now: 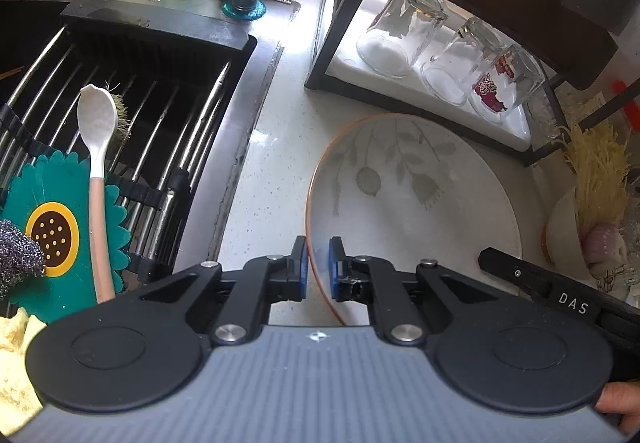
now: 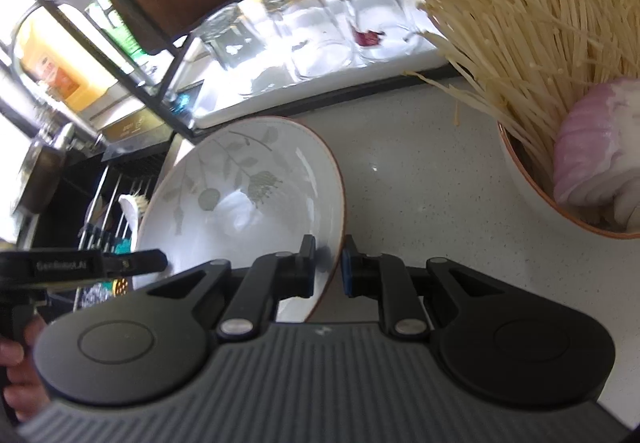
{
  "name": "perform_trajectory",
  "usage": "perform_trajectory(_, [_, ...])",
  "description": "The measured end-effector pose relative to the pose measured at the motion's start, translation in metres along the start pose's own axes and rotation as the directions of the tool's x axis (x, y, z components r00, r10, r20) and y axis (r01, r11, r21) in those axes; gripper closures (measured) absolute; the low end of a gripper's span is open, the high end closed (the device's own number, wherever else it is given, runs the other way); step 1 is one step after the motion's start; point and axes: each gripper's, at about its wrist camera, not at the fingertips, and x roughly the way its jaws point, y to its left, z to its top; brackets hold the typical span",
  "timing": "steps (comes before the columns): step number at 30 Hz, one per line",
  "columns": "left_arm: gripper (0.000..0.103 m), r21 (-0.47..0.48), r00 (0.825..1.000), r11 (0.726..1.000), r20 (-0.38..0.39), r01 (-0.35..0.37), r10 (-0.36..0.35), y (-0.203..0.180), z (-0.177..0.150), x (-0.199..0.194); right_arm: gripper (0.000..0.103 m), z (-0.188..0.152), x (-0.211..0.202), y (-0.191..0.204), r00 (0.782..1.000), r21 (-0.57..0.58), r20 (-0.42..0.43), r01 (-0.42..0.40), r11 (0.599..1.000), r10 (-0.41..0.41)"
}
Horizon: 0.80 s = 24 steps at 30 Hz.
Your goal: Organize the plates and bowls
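Both grippers pinch one plate (image 1: 416, 211) by opposite rims; the left gripper (image 1: 318, 267) has its jaws closed on the near edge, the right gripper (image 2: 329, 263) likewise, rim between the blue pads. The plate tilts just above the speckled worktop (image 1: 260, 163), stretching ahead of both sets of jaws. The lift seems under way; next calls for a level, matched carry. It is glazed white ceramic, shallow, round, leaf-printed, orange-rimmed; slick. A bowl (image 2: 532, 183) of noodles sits right of the right jaws.

white leaf-patterned plate (image 1: 420, 203), teal sunflower mat (image 1: 52, 231)
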Motion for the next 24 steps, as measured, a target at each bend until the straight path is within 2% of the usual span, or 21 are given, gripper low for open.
perform_trajectory(9, [0.091,0.036,0.999,0.999,0.031,0.013,-0.014,-0.010,-0.017,-0.034,0.087,-0.013,-0.034,0.005,0.999,-0.019,0.043,-0.015,1.000,0.016])
perform_trajectory(18, [0.091,-0.005,0.996,0.999,0.077,0.047,-0.046,-0.028,-0.044,-0.073,0.087,-0.025,-0.082,0.009,0.994,-0.061,0.107,-0.010,0.998,0.017])
perform_trajectory(24, [0.091,0.033,0.992,0.997,0.107,0.066,-0.070,-0.047,-0.058,-0.098,0.087,-0.035,-0.110,0.002,0.990,-0.038,0.136,-0.013,0.999,0.019])
